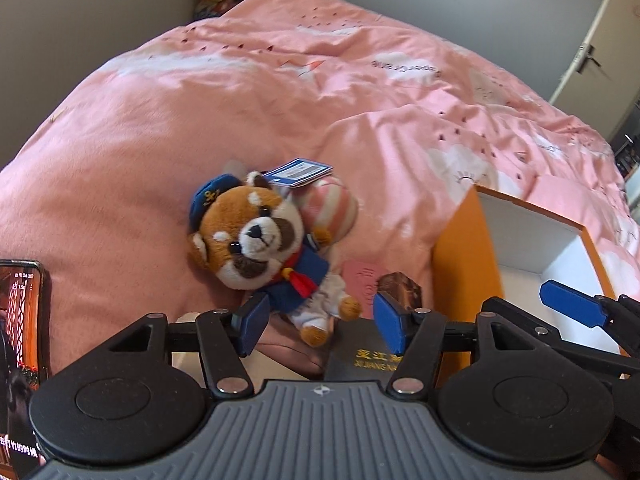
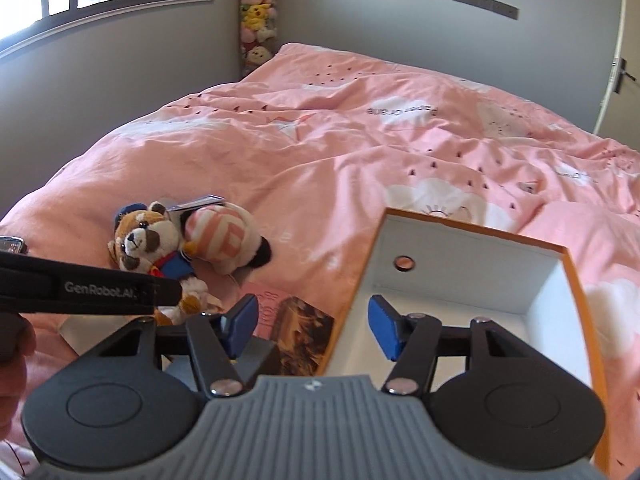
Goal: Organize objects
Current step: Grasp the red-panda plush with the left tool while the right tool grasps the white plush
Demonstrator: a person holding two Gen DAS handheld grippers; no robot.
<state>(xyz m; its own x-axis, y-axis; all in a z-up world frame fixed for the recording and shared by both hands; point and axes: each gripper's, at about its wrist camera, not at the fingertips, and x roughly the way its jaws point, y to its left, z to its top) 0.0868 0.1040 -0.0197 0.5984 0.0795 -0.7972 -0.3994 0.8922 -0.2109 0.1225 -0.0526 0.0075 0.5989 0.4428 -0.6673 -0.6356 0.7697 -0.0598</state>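
A red panda plush (image 1: pixel 260 240) in a blue cap and suit lies on the pink bed, against a pink-and-white striped plush (image 1: pixel 330 206). My left gripper (image 1: pixel 320 326) is open just below the panda's legs, its fingers either side of them. A black booklet (image 1: pixel 360 356), a pink card (image 1: pixel 362 280) and a brown picture card (image 1: pixel 402 286) lie beside it. An orange box with a white inside (image 2: pixel 460 280) stands open to the right. My right gripper (image 2: pixel 312 326) is open and empty, straddling the box's left wall. The plush pair also shows in the right wrist view (image 2: pixel 152 240).
A phone with a lit screen (image 1: pixel 22 320) lies at the far left. The pink duvet (image 1: pixel 280 92) covers the whole bed. A column of plush toys (image 2: pixel 258 12) hangs in the far corner. A door (image 1: pixel 600 40) is at the right.
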